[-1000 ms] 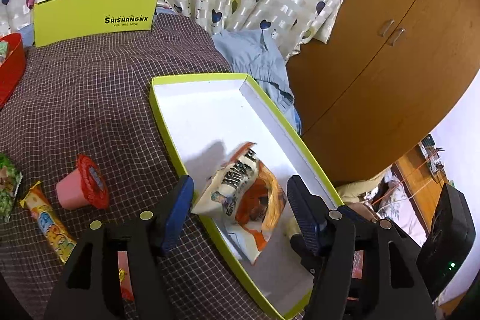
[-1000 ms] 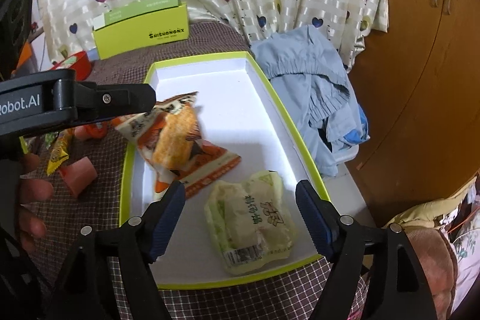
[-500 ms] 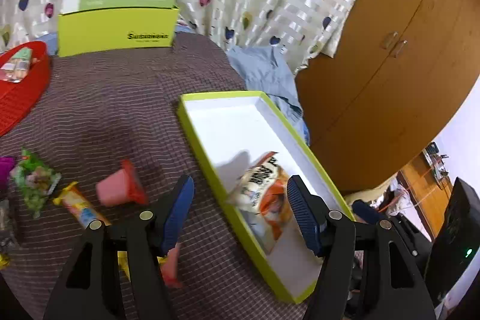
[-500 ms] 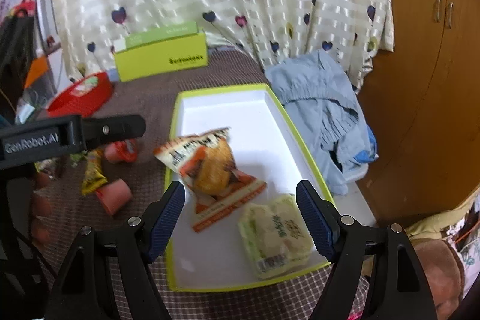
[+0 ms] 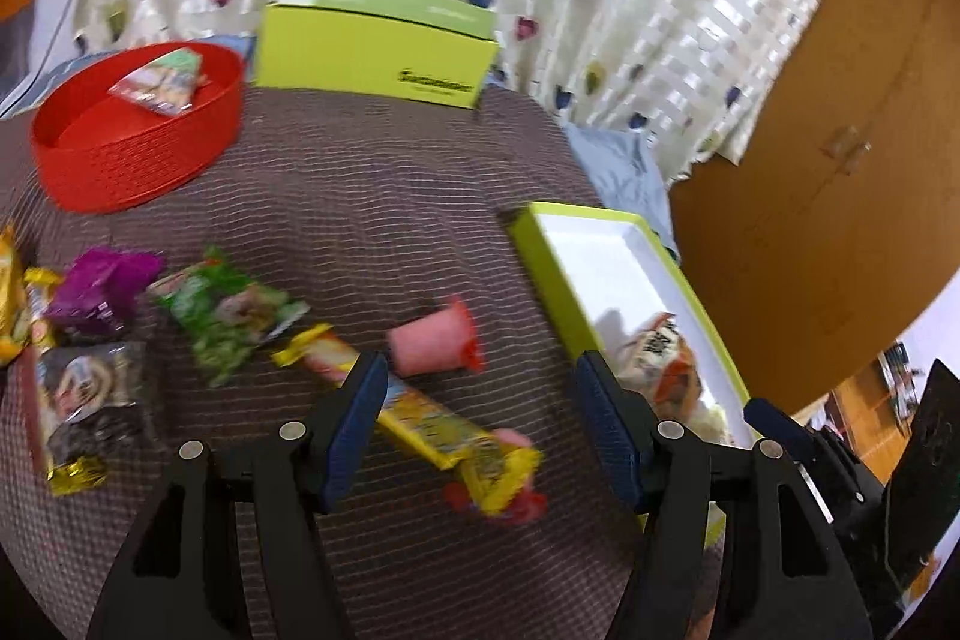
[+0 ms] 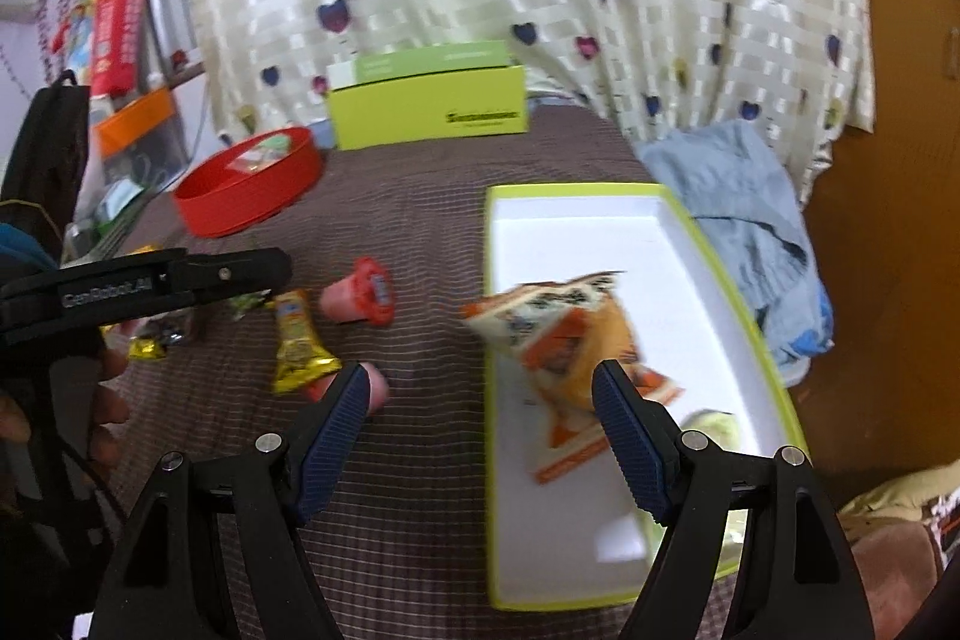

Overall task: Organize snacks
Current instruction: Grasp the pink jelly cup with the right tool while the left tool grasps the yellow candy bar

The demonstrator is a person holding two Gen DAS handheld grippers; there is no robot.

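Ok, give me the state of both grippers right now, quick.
Left gripper: open, holding nothing, above the long yellow snack wrapper.
Right gripper: open, holding nothing, near the lime-green-rimmed white tray.

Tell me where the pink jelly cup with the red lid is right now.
The pink jelly cup with the red lid lies tipped on the brown checked tablecloth, between the long yellow snack packet and the lime-green tray.

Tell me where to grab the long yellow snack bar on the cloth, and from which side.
Take the yellow snack bar across its narrow middle, from above with the left tool open. It lies flat and long, and its crimped ends are flimsy.
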